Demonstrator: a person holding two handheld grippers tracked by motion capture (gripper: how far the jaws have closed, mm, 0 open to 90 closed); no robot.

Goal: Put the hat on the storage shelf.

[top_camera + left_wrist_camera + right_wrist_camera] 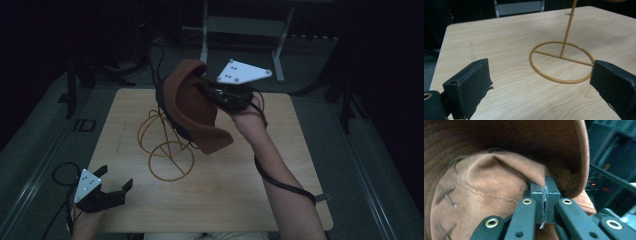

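Between the pressed-together jaws of the right gripper [212, 92], a fold of the brown hat [192, 107] is pinched, the hat hanging above the gold wire stand [167, 145]. Ahead of the left gripper [117, 186], jaws spread and empty, lies the stand's ring base on the table [240, 185].

You have a brown suede hat [192, 107] lifted clear of the worktop [240, 190], tilted steeply on its side with the wide brim hanging down toward you. A seam and cross-stitches run over its soft, creased crown [486, 192]. Just beneath it stands a gold wire hat stand [167, 145], upright, its ring base [561, 62] flat on the wood.
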